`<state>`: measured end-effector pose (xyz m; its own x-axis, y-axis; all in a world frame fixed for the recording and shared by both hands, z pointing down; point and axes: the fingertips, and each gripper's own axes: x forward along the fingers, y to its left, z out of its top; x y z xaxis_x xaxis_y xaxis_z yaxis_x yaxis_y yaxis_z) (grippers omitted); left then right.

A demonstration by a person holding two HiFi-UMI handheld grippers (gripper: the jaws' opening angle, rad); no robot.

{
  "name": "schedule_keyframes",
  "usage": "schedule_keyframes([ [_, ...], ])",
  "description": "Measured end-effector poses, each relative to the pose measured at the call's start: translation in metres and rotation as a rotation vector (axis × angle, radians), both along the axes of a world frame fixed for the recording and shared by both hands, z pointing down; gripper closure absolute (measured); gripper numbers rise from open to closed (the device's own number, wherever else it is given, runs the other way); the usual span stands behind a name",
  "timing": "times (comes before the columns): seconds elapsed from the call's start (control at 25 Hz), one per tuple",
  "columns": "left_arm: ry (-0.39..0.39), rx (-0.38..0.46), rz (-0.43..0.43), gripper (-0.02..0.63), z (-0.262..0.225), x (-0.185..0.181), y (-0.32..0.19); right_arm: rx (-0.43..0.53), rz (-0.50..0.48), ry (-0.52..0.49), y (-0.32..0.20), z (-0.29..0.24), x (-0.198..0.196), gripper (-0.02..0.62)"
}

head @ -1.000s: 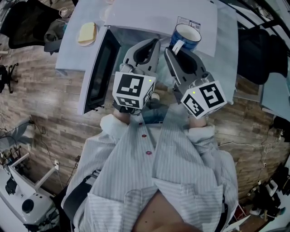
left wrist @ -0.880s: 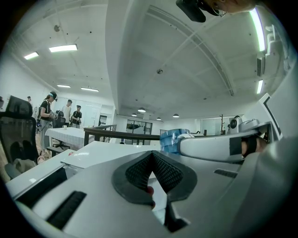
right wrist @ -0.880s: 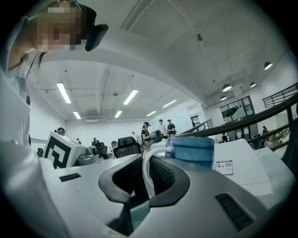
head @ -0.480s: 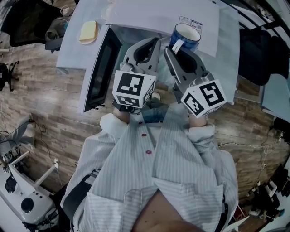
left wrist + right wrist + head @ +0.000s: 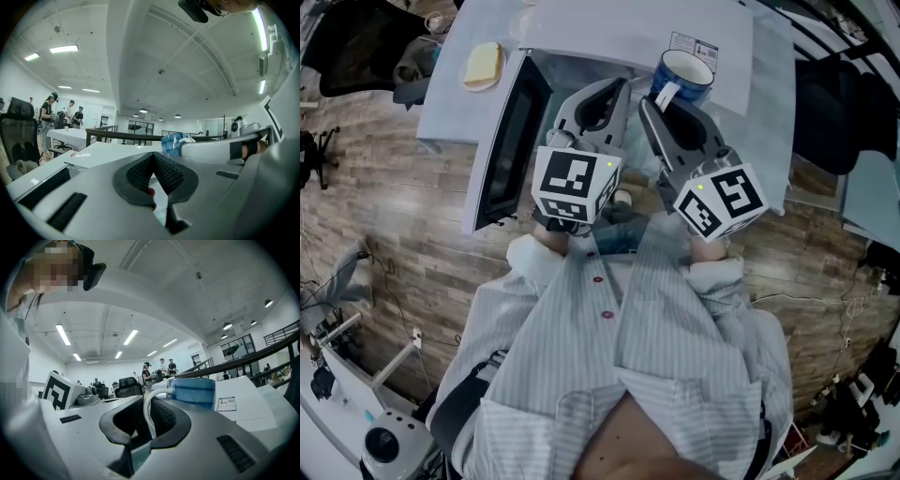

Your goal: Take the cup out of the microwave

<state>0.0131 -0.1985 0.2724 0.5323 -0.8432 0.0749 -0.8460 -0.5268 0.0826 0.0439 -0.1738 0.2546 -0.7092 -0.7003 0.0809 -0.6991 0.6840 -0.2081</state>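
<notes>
- Your right gripper point(image 5: 148, 399) has its pads point(image 5: 162, 413) pinched narrow on the thin white handle point(image 5: 146, 410) of the cup point(image 5: 193, 392). The blue body hangs past the fingertips, out of the microwave point(image 5: 619, 33) by the look of it. I can't tell whether anything bears it from below.
- That grip is the weak spot: held by the loop alone, the cup could pivot between the pads if you jerk or roll your wrist.
- Loosen the pads with nothing under it and it falls.
- Your left gripper point(image 5: 153, 157) is closed, tips touching, holding nothing — it sits just beside the right fingers and could knock the cup.
- The open door point(image 5: 511, 141) lies left of the left fingers; a wide swing could catch it.
</notes>
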Motion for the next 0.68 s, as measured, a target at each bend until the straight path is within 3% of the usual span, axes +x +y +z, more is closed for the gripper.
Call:
schedule_keyframes([
  [0.68, -0.003, -0.010, 0.006, 0.598, 0.0039, 0.0035, 0.0025, -0.007, -0.005, 0.005, 0.0044, 0.0031, 0.0009, 0.528],
])
